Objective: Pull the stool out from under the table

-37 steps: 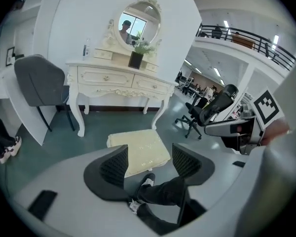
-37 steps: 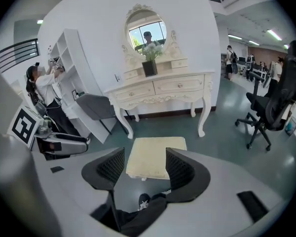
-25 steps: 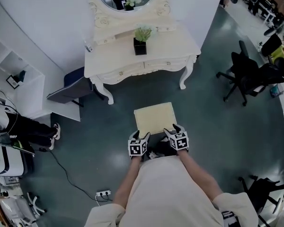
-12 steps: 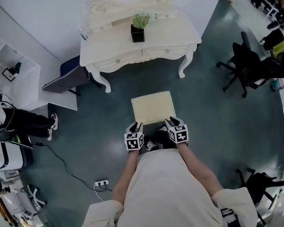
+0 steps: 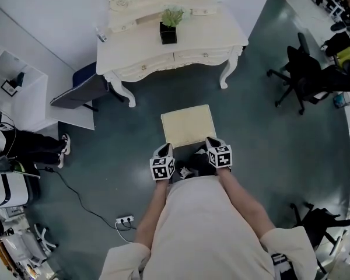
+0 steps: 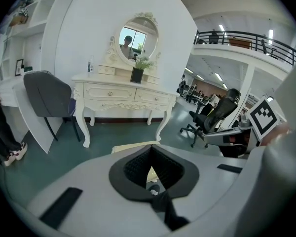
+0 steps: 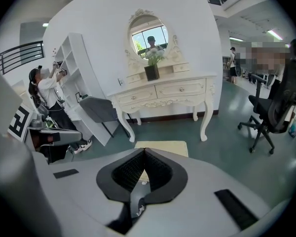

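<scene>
The stool, with a cream square seat, stands on the dark floor in front of the white dressing table, out from under it. My left gripper is at the seat's near left corner and my right gripper at its near right corner. Both have just been closing and are now shut, with nothing between the jaws. In the left gripper view the tips of the left gripper meet in front of the stool. The right gripper view shows the right gripper closed the same way below the stool.
A potted plant sits on the table. A grey chair stands at its left, white shelves beyond. Black office chairs are at the right. A person stands at the left edge; a power strip lies on the floor.
Both grippers' jaws have closed from wide open to shut. The stool keeps its distance from the table; the whole view has drifted so the furniture sits higher in the picture.
</scene>
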Available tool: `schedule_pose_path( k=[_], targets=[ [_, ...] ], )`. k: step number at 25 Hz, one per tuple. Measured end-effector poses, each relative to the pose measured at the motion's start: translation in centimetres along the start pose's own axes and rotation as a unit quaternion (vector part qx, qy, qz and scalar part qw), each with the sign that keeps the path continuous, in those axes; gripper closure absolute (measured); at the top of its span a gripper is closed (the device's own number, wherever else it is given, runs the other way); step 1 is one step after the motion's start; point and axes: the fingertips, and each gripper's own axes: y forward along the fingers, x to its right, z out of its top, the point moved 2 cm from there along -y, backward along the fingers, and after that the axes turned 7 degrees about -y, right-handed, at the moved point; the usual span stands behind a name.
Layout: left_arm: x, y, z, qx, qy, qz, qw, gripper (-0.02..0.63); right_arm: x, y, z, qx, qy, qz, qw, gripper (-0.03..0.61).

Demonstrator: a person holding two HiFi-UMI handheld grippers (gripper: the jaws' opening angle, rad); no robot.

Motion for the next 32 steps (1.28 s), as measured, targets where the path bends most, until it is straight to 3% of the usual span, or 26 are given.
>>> schedule_pose_path(
  k=[5,11,32],
  targets=[
    [0.04,-0.06,-0.81,-0.016,-0.002,-0.008,0.9998,0.598,-0.42,0.19,-0.15,-0.004,-0.002,0.011,1.0,0.535],
    [-0.72,-0.21,-0.56,-0.009,-0.019,0.009,0.9997,0.598,-0.46,0.13,-0.07,-0.004,-0.006,0.017,1.0,0.535],
    [-0.57,0.05,-0.82,-0.016,-0.01,-0.004,0.9998,0.598,-0.7,0.58,-0.7,-0.013,0.004,0.021,1.0,0.535]
  ],
)
